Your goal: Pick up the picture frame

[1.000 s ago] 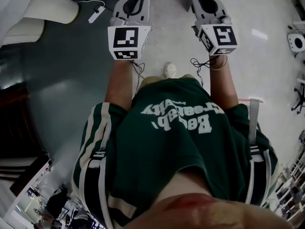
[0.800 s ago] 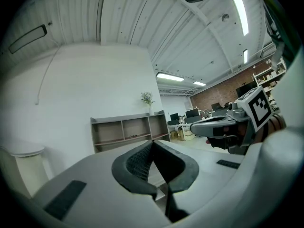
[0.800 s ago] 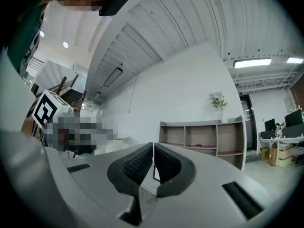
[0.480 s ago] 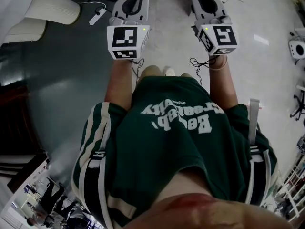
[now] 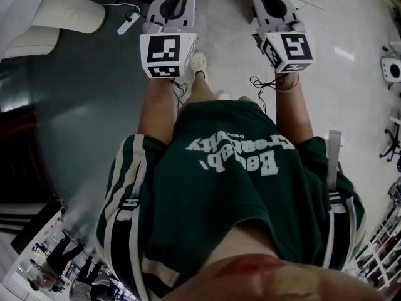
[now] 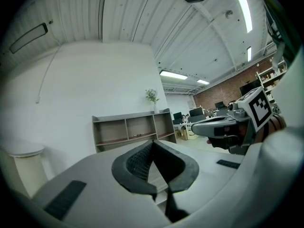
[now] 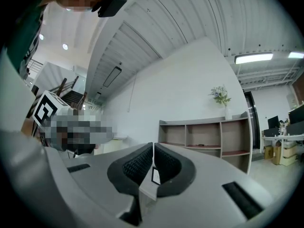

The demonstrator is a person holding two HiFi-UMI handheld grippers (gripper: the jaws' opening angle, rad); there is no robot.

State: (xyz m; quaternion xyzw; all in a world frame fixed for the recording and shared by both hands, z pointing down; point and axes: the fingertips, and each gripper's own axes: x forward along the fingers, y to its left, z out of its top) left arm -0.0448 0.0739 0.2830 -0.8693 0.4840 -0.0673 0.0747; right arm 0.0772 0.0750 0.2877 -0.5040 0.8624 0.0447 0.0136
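- Tool count: you are holding two, left tool (image 6: 153, 146) and right tool (image 7: 153, 148), side by side and level, each with its jaws pressing together on nothing.
- One shelf unit (image 7: 204, 137) is standing ahead by the wall, with one plant (image 7: 219, 95) sitting on top.
- One white rectangle (image 7: 156, 175) with a dark edge is showing through the gap below the right tool's pads. It is standing upright, long axis vertical. You cannot tell whether it is the picture frame.

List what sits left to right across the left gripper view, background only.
White round tabletop → open shelf unit → right gripper. The plant overlaps the shelf unit, so it is left out.
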